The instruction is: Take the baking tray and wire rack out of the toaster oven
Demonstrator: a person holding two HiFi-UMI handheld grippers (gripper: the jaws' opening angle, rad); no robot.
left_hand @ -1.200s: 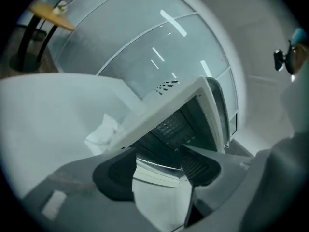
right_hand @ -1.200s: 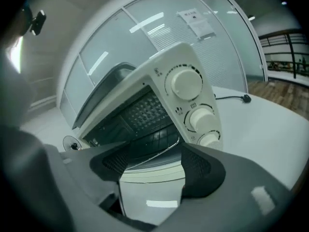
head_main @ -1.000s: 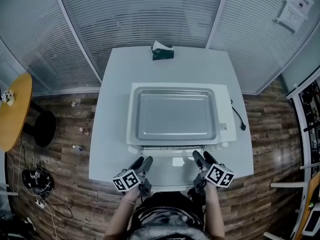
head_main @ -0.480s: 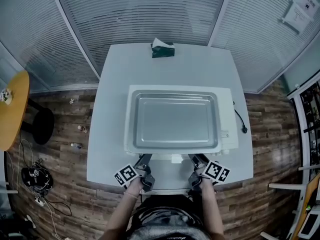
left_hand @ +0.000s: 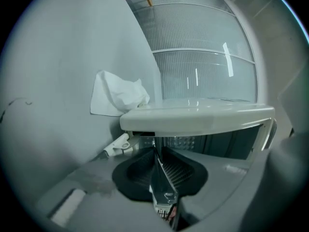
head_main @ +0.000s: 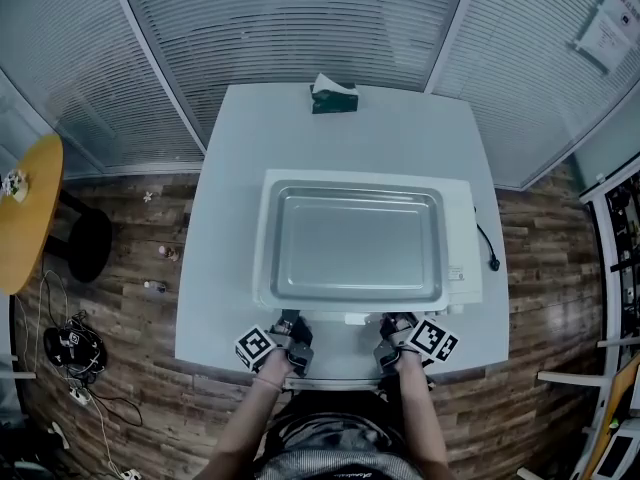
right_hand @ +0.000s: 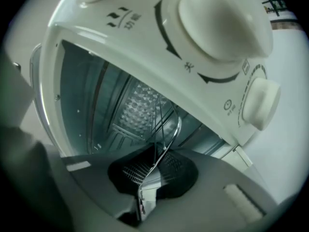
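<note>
While the baking tray (head_main: 355,243) lies on top of the toaster oven (head_main: 462,258) at the centre of the frame, the left gripper (head_main: 291,320) and right gripper (head_main: 392,320) sit just below it at the oven mouth on the bench (head_main: 225,168). Their jaws have just been closing and pinch the wire rack (right_hand: 163,146) narrowly.

1. Toaster oven (head_main: 462,258) fills mid table (head_main: 225,268); baking tray (head_main: 355,243) covers its whole roof.
2. Bare strips L & R of oven; power cord (head_main: 492,263) lies on R strip.
3. Wide clear tabletop behind oven, only tissue box (head_main: 333,96) at far edge.
4. Front strip narrow; open door (head_main: 340,355) lies across it.
5. Oven mouth: wire rack (right_hand: 177,126) spans it, open space above.
6. Knobs (right_hand: 222,18) jut out R of mouth.
7. Blinds (head_main: 280,28) close behind table; yellow table (head_main: 25,218) well off L.
</note>
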